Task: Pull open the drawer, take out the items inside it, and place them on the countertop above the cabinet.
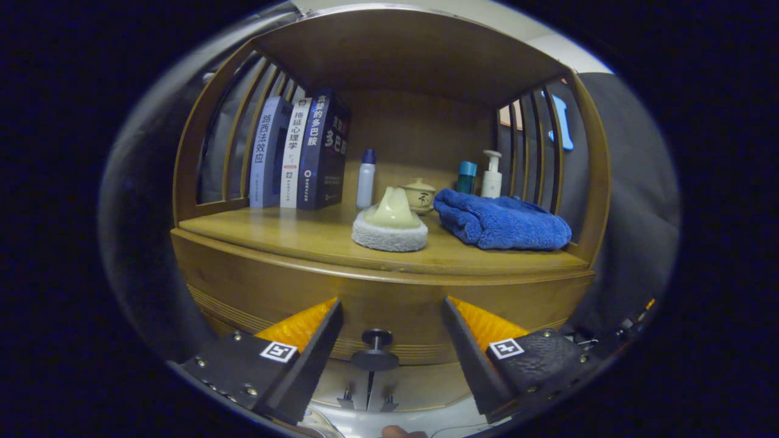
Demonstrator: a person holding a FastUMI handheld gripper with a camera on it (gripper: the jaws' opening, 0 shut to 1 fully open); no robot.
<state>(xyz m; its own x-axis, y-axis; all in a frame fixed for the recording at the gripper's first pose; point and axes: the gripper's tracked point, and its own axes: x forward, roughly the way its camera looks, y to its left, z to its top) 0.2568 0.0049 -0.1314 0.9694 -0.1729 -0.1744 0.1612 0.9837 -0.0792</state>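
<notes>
Jaws spread wide, flanking the drawer knob without touching. Drawer front flush, closed, directly below the counter. Knob small, rigid, likely slippery; best pinched behind its cap.

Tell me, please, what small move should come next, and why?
The drawer looks shut, its knob between the fingers of the open hand-held gripper; a towel and pad lie on the countertop. If items remain inside, probably close on the knob; if emptied, withdraw.
</notes>
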